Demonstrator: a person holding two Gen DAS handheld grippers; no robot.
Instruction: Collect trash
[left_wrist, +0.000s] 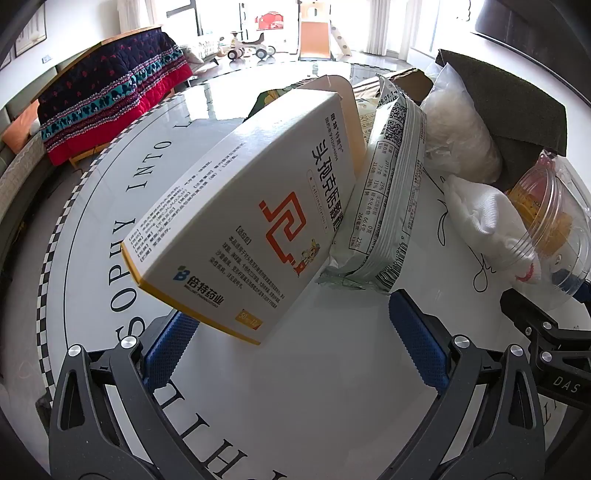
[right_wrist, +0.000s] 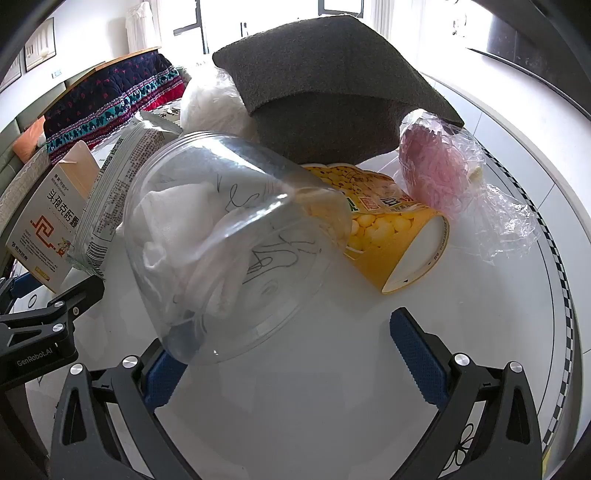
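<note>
Left tongs (left_wrist: 291, 341): spread wide, nothing gripped. The box (left_wrist: 243, 206) sits between your jaws, its low yellow-edged end over the left pad (left_wrist: 168, 350), no squeeze visible.
Box axis: long side runs away from you, up and to the right, tilted; far end leans on the wrapper (left_wrist: 384, 199).
Right tongs (right_wrist: 288, 365): spread wide, nothing gripped. The clear jar (right_wrist: 229, 243) lies on its side just ahead, its base over your left pad (right_wrist: 162, 380).
Jar axis: runs from near-left to far-right; its mouth faces the yellow cup (right_wrist: 399, 236).
Worktop (left_wrist: 314, 406): round, white, lettered; trash heaped at the far side, with foam (right_wrist: 332, 81) behind.
Nearer hand: left for box, right for jar.
Judgement: close across the box's short width; your jaws already straddle it.
</note>
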